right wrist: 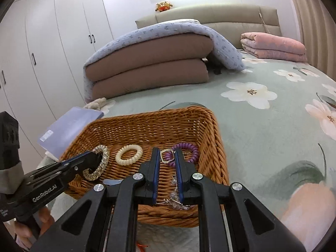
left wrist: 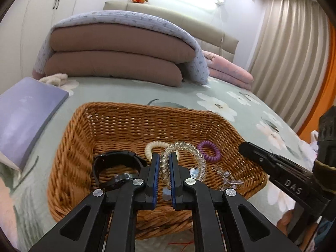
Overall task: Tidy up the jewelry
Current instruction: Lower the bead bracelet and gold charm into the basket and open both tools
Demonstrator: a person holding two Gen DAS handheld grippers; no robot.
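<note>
Left gripper [left wrist: 164, 157] pinching clear coiled plastic hair tie [left wrist: 197, 153], right gripper [right wrist: 167, 156] pinching small silver metal ring [right wrist: 167, 155], above brown woven wicker basket [left wrist: 134, 115], cream spiral tie [right wrist: 128, 154] between, purple one [right wrist: 189, 149] far right.

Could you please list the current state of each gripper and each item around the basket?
left gripper: shut on the clear spiral band.
right gripper: shut on the metal ring.
purple coil tie: lying in the basket.
cream coil tie: lying flat, untouched.
wicker basket: upright on the bed, open.
purple notebook: closed, beside the basket.
</note>
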